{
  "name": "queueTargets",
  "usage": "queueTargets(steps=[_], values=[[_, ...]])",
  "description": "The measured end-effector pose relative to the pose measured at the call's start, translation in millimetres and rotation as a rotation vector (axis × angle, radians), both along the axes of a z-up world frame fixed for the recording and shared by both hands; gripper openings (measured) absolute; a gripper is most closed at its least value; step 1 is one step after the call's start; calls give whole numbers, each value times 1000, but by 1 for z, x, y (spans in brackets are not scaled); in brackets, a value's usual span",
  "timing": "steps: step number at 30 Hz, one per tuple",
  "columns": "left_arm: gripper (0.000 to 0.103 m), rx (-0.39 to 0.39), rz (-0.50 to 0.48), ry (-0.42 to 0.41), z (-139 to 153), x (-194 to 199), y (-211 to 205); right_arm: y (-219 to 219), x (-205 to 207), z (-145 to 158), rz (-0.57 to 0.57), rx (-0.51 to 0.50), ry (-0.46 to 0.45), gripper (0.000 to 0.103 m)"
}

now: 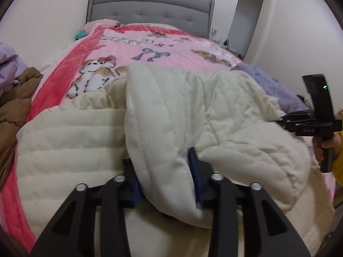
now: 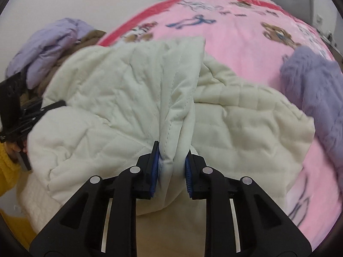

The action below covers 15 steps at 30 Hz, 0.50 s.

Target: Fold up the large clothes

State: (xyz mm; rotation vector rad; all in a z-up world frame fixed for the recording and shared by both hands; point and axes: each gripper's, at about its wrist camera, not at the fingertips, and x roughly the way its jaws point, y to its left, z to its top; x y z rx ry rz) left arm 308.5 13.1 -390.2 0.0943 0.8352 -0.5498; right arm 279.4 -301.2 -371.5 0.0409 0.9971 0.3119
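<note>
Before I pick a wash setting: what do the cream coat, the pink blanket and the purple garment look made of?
Cream coat: smooth matte woven shell with padding, judging by the stitched quilt lines and puffy panels; probably synthetic. Pink blanket: plush printed fleece with a soft sheen, it seems. Purple garment: shaggy faux fur or long-pile fleece, going by its tufted surface.
</note>
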Motion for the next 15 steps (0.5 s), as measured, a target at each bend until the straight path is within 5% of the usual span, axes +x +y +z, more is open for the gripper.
queueTargets(steps=[3, 7, 9, 12, 15], values=[[70, 21, 54, -23, 13, 3, 7, 1, -8, 17, -93, -38, -61, 65], [78, 102, 119, -148, 47, -21, 17, 0, -47, 62, -65, 8, -232, 66], [86, 149, 165, -281, 70, -49, 16, 14, -63, 80, -17, -6, -307, 67], [91, 147, 125, -408, 95, -84, 1, 44, -81, 93, 93, -24, -353, 67], [94, 119, 35, -405, 93, -86, -25, 74, -85, 79, 142, -116, -384, 68]])
